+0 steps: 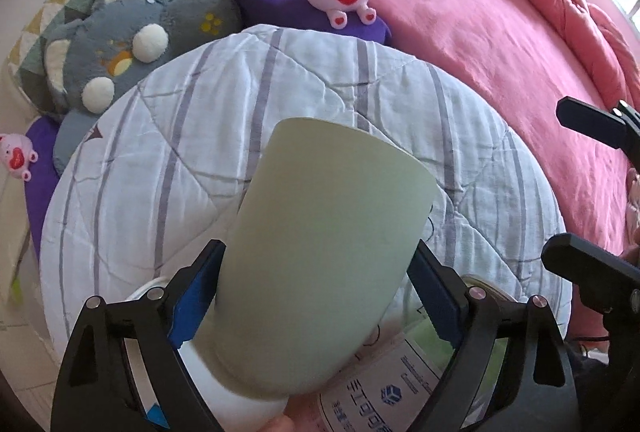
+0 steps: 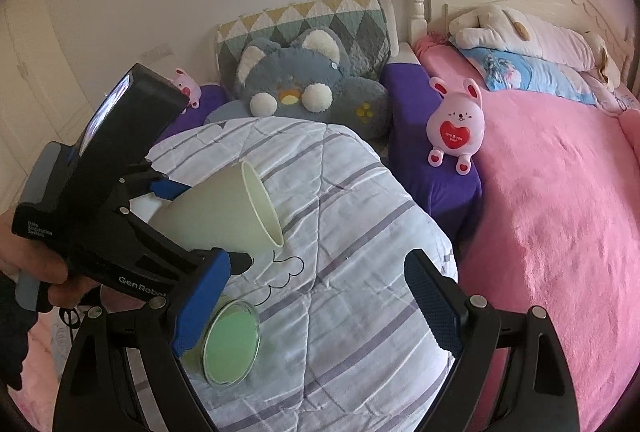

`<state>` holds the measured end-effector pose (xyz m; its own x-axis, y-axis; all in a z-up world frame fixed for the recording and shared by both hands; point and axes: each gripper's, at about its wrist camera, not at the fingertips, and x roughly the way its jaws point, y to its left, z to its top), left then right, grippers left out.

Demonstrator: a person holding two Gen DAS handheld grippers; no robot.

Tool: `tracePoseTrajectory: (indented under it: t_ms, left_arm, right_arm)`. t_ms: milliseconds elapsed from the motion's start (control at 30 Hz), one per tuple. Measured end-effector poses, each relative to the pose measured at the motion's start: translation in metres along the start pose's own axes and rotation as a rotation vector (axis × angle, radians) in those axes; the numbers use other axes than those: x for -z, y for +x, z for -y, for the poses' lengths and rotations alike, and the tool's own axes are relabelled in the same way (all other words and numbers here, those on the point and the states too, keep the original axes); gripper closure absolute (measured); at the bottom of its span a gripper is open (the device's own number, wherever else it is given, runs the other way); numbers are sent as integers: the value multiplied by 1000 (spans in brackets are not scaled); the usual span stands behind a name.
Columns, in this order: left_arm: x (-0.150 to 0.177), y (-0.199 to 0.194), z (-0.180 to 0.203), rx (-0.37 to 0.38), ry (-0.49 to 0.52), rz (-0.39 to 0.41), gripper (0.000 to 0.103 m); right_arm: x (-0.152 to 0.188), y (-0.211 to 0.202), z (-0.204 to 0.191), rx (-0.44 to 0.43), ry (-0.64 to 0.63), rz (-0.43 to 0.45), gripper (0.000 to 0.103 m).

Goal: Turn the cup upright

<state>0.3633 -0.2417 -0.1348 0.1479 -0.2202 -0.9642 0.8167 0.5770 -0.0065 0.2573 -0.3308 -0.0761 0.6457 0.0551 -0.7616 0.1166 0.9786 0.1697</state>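
Observation:
A pale green cup (image 1: 320, 248) is clamped between the blue pads of my left gripper (image 1: 320, 296). In the right wrist view the cup (image 2: 224, 211) lies tilted on its side, mouth toward the right, lifted above a white striped quilt (image 2: 340, 232), with the left gripper (image 2: 192, 224) shut on its narrow base end. My right gripper (image 2: 316, 308) is open and empty, hovering over the quilt to the right of the cup. Its black fingers (image 1: 592, 123) show at the right edge of the left wrist view.
A round green lid or dish (image 2: 230, 342) lies on the quilt below the cup. A grey plush (image 2: 304, 87), a pink bunny toy (image 2: 454, 123) on a purple cushion (image 2: 420, 171), and a pink blanket (image 2: 560, 211) surround the quilt.

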Motion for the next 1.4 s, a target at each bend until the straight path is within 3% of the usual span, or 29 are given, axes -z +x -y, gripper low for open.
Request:
tracePoseTrajectory:
  t_ms: [500,867,1067,1400]
  left_arm:
    - [-3,-8,-8,65,-30,46,14]
    - [11,-65,-3,22,-79,155,14]
    - [57,-112,12,-25,-145,225,14]
    - [169,-157,56,-76,-332,294,14]
  right_arm:
    - [-5,9,7,11,16,-11,13]
    - [-4,-15,4,31,21,38,13]
    - [4,-48,-15,8,-4,87,13]
    - [45,-101,-65,-85,-74,134,13]
